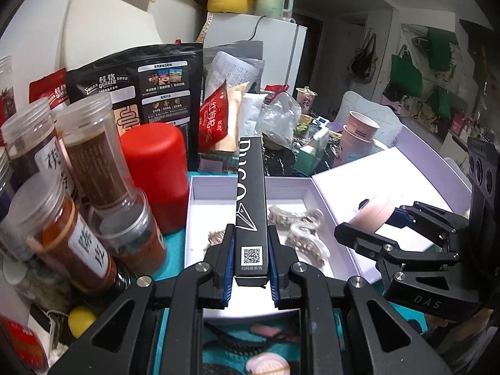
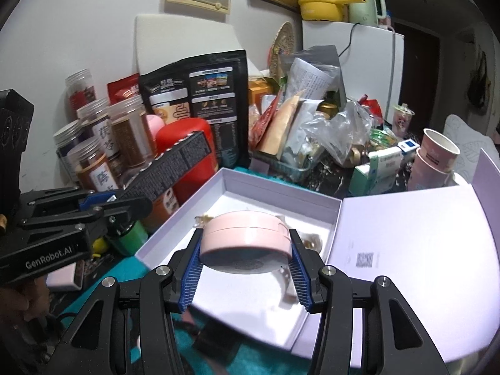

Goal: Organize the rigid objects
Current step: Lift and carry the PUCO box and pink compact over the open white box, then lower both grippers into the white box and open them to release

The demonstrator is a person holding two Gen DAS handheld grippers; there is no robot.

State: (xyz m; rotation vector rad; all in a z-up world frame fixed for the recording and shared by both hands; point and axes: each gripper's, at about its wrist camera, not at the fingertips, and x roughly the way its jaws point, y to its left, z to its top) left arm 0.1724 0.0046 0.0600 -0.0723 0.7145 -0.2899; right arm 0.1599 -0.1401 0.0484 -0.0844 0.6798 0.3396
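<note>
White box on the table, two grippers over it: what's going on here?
A person is tidying items into the open white box. The left gripper is shut on a long black carton, and the right gripper is clamped on a round pink case. Both are held above the box, which already holds a few hair clips. Neither item is set down yet.

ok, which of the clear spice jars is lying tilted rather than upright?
The brown-powder jar, top of the pile: it leans toward the red canister, propped on other jars. The jar labelled in black characters below it stands about upright.
</note>
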